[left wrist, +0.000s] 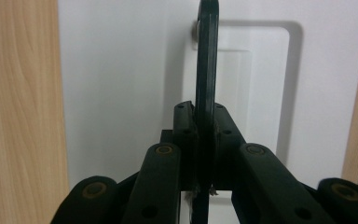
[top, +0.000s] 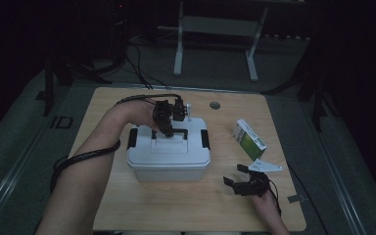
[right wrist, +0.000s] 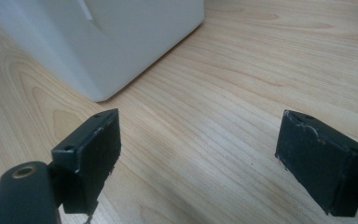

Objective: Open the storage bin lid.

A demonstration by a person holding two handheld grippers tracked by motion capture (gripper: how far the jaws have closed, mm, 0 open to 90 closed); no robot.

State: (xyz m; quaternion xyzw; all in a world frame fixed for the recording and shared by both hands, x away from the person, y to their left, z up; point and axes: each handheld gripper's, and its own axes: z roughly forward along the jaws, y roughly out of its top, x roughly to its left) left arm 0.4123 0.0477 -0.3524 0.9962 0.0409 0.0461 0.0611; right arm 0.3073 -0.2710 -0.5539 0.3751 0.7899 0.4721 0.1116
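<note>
High view: a wooden tabletop [top: 186, 205] carries, from left to right, a white storage box [top: 169, 152], a green-and-white carton [top: 248, 139] and the resting right gripper [top: 236, 175]. The box stands near the middle of the tabletop, slightly toward its left edge, with a black latch on each short side of its lid [top: 169, 144]. The left gripper [top: 168, 131] reaches down from above onto the black handle [top: 170, 132] at the centre of the lid. In the left gripper view the jaws are clenched on this handle [left wrist: 206, 70], which stands upright on edge between the two pads, with the white lid [left wrist: 121, 84] behind it. The carton lies tilted near the right edge of the tabletop, well apart from the box. The right gripper sits near the front right corner, just below the carton; in the right gripper view its jaws stand released and wide apart, with bare wood between them and a lower corner of the box [right wrist: 98, 42] at upper left.
</note>
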